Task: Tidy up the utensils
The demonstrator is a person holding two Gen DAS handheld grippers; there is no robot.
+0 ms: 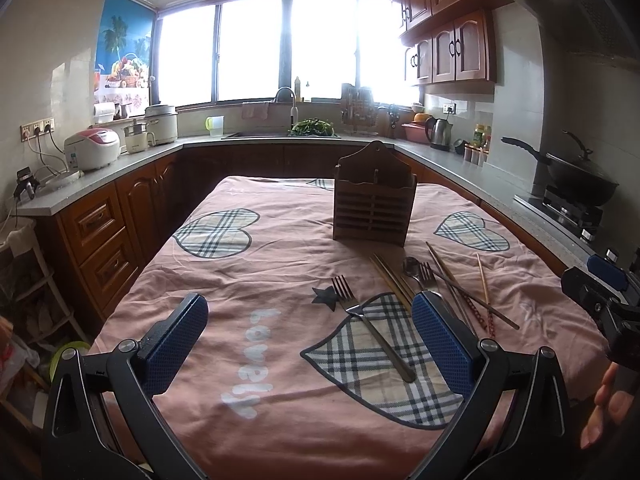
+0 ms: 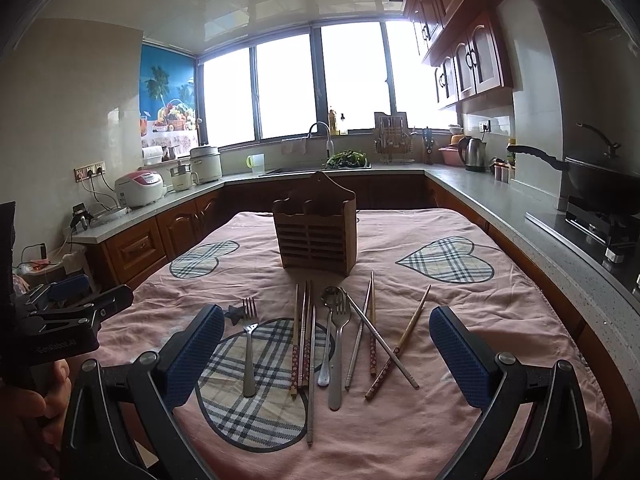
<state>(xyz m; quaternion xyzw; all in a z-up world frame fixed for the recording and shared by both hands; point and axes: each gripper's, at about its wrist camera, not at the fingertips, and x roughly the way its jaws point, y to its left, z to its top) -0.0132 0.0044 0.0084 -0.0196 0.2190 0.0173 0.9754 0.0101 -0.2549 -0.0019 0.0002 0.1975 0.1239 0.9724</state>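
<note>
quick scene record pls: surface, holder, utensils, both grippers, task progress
surface: table under a pink cloth with plaid hearts
holder: wooden caddy, upright, beyond the utensils; nothing seen sticking out of it
utensils: lone fork to the left; spoon and second fork side by side mid-pile; chopsticks loose, some crossed on the right
left gripper: jaws open, empty, above the cloth
right gripper: jaws open, empty, facing the pile
progress: all utensils seen lie on the cloth
</note>
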